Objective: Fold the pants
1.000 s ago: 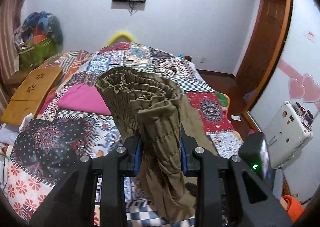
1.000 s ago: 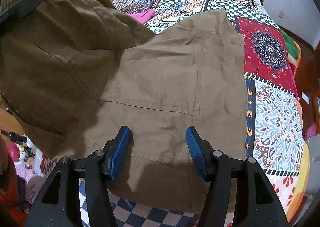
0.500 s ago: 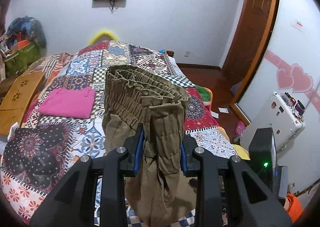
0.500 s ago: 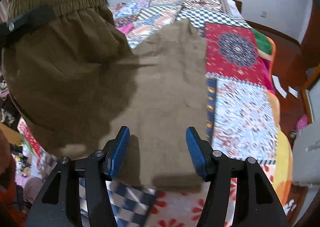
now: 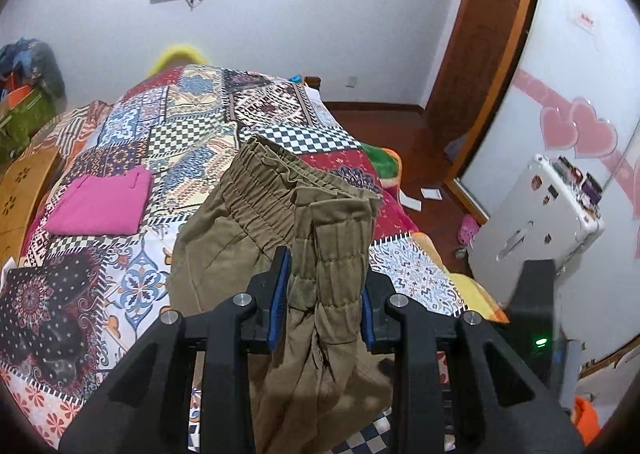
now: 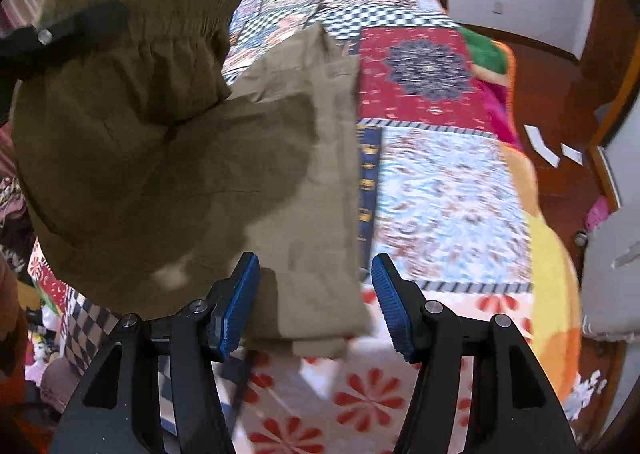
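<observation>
Olive-brown pants (image 5: 256, 222) hang over the patchwork quilt (image 5: 180, 142). My left gripper (image 5: 324, 294) is shut on their bunched elastic waistband and holds it up, with the cloth draping down between and below the fingers. In the right wrist view the same pants (image 6: 160, 158) fill the left side, the raised waistband at top left with a black finger (image 6: 60, 34) of the left gripper across it. The flat leg reaches down to a hem that lies beneath my right gripper (image 6: 316, 294). That gripper stands open above the hem, its blue pads apart from the cloth.
A folded pink garment (image 5: 100, 206) lies on the bed's left part, and a wooden board (image 5: 16, 190) sits beyond it. A white suitcase (image 5: 536, 222) stands on the floor at the right, near a wooden door (image 5: 480, 34). The quilt (image 6: 440, 182) ends at an orange edge on the right.
Both views have swung sideways across the bed. The waistband stays clamped in the left gripper. Under the right gripper the pants have slid left, exposing more quilt and the leg's hem.
</observation>
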`<state>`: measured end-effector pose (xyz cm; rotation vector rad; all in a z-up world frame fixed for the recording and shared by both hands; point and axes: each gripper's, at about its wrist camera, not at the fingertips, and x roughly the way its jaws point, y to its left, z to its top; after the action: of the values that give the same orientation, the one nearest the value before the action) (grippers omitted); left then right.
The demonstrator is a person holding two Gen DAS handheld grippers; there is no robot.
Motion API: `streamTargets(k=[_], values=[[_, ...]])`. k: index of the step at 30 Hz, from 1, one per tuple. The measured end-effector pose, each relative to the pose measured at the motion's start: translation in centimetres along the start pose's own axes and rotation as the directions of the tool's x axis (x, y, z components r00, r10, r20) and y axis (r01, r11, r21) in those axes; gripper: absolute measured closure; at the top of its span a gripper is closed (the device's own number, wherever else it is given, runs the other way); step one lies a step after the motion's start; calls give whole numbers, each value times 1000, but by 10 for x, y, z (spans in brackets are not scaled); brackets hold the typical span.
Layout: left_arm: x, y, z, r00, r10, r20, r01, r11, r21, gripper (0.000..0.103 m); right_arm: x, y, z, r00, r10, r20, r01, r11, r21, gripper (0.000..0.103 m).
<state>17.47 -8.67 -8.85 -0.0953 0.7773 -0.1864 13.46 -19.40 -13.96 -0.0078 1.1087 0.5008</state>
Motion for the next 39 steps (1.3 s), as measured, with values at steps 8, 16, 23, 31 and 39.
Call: streamTargets(k=[8, 16, 23, 31, 39], values=[[39, -28, -11, 993, -8, -115, 16, 997, 71, 73, -26, -41, -20, 999, -27, 31, 23, 993, 118, 47], [77, -49, -38, 969, 11, -245, 20, 992, 124, 73, -48, -57, -24, 995, -57, 77, 42, 983, 180, 47], [83, -55, -51, 960, -15, -278, 52, 991, 126, 60, -53, -57, -26, 993, -76, 94, 58, 982, 181, 47], [68, -56, -55, 949, -94, -302, 127, 988, 90, 50, -57, -56, -23, 990, -88, 107, 67, 980, 185, 47], [12, -24, -26, 976, -149, -157, 156, 987, 33, 31, -59, -49, -17, 989, -80, 121, 57, 982, 182, 47]])
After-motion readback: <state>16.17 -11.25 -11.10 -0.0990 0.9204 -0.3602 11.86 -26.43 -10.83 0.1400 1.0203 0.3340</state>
